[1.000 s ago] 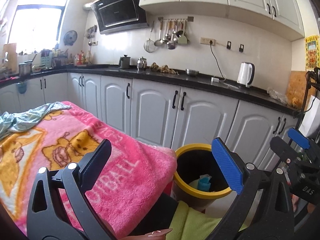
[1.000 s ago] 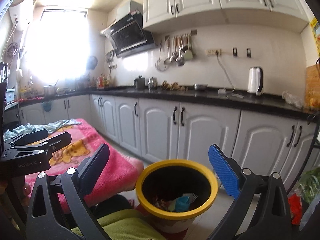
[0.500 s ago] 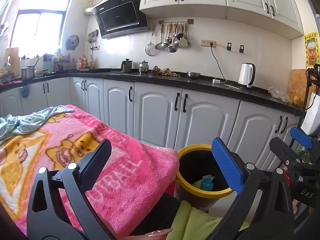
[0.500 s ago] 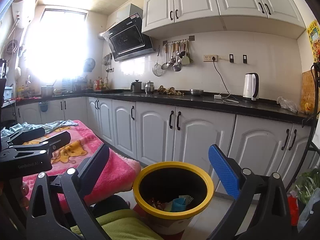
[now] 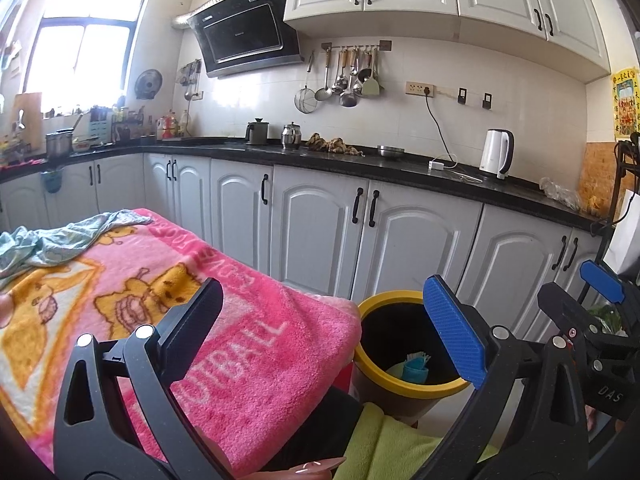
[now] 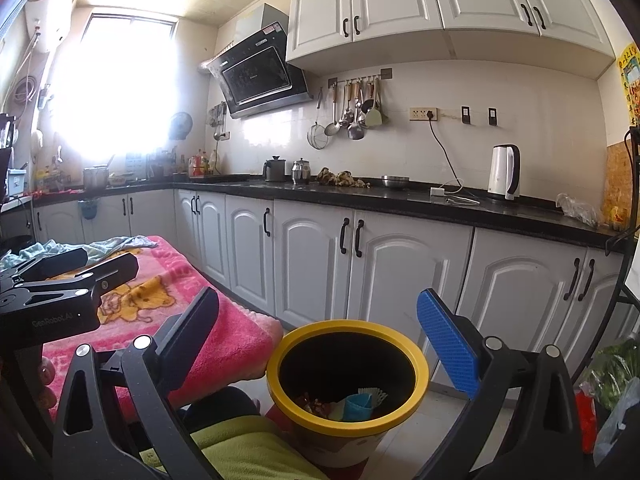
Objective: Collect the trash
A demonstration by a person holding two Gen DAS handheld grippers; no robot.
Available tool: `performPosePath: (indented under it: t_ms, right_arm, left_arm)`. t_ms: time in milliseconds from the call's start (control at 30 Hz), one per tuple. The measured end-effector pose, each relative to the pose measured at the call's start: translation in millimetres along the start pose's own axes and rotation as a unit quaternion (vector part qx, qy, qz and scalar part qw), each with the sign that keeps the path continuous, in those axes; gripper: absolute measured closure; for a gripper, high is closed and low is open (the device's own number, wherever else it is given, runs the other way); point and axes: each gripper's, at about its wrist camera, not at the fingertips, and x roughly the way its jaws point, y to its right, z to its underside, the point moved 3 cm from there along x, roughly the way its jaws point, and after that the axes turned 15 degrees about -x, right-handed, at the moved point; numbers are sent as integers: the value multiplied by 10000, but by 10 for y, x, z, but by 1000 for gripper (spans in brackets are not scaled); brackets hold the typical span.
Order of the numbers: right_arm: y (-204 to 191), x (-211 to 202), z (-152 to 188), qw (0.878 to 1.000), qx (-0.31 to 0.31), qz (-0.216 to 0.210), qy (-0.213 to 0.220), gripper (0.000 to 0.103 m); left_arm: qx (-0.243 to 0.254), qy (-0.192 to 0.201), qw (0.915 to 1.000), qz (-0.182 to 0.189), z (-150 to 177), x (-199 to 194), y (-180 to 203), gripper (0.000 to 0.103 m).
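Note:
A yellow-rimmed black trash bin [image 6: 347,368] stands on the floor by the pink-blanketed table; it also shows in the left wrist view [image 5: 404,390]. Inside lie a blue cup [image 6: 358,406], a paper cupcake liner and other scraps. My right gripper [image 6: 320,332] is open and empty, raised above the bin. My left gripper [image 5: 324,320] is open and empty, held over the table's right end. The left gripper shows in the right wrist view [image 6: 80,272]; the right gripper shows at the right edge of the left wrist view [image 5: 592,292].
A pink cartoon blanket [image 5: 140,304] covers the table, with a pale green cloth [image 5: 52,240] at its far left. White cabinets [image 5: 316,232] under a black counter run behind. A person's yellow-green clothing [image 6: 248,452] is below. Bags [image 6: 612,376] sit at right.
Both views have tilted upward a little, so the bin sits lower in frame. Both grippers stay open and empty.

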Motion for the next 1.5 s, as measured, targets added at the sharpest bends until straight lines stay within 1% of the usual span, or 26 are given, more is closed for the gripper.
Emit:
performPosePath:
  t_ms: [1500]
  right_arm:
    - [8, 5, -1, 10000, 1, 3, -20, 6]
  left_arm:
    - [17, 68, 10000, -38, -32, -17, 18, 11]
